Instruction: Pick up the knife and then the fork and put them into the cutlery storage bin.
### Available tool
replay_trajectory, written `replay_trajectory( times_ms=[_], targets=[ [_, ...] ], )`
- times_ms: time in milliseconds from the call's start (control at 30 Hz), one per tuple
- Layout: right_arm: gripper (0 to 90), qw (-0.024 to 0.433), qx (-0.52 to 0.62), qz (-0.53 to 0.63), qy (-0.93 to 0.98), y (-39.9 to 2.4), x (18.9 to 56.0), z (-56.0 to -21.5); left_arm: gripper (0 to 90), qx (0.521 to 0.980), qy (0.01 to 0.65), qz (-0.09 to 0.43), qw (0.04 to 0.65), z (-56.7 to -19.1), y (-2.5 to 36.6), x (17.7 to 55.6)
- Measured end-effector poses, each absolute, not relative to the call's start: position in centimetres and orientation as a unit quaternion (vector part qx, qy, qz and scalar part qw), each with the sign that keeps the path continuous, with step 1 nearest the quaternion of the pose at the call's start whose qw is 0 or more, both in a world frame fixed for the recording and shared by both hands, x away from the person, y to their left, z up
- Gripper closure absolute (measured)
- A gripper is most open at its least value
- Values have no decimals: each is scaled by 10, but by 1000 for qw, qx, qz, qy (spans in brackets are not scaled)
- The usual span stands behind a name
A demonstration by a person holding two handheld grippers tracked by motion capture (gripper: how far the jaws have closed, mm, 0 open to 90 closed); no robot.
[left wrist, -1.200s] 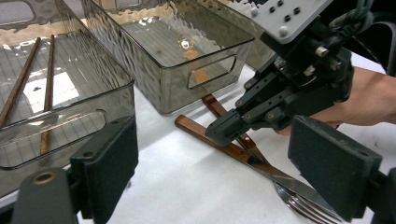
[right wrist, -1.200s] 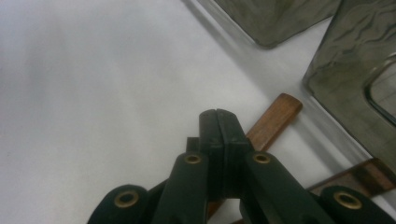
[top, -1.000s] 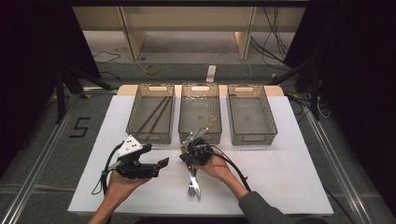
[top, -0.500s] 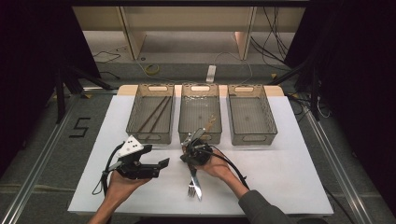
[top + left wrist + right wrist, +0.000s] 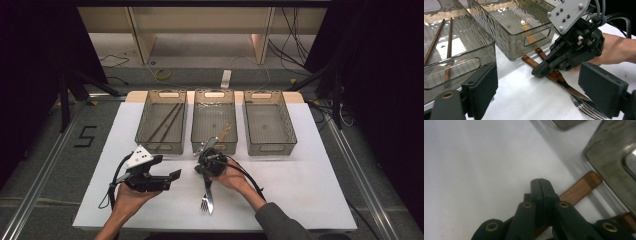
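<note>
Black left claw [image 5: 175, 174] with blocky square pads, brass rivets, white three-cornered plate. Black right claw [image 5: 537, 72] under grey screw-studded plate, trailing black cable [image 5: 247, 176]. Grey sleeve [image 5: 277, 222] on right forearm; left forearm bare.

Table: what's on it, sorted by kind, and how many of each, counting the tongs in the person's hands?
Bins: 3
Chopsticks: 2
Fork: 1
Knife: 1
Unclear item in middle bin: 1
Tongs: 2 (left tongs, right tongs)
Total: 10
</note>
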State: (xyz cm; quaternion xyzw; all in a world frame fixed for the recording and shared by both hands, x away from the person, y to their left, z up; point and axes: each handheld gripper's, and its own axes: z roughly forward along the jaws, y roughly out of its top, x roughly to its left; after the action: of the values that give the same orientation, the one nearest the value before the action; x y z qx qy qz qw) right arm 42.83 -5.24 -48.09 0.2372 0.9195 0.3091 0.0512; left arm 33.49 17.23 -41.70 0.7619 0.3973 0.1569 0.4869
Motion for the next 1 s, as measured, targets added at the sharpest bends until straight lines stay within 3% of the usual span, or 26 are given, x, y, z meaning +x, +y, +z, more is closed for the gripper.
replay_trajectory(
  times_ms=[1000],
  targets=[
    [900,60,291,256,920,-113,418,-471,156,763,397,159,485,-417,172,335]
  ],
)
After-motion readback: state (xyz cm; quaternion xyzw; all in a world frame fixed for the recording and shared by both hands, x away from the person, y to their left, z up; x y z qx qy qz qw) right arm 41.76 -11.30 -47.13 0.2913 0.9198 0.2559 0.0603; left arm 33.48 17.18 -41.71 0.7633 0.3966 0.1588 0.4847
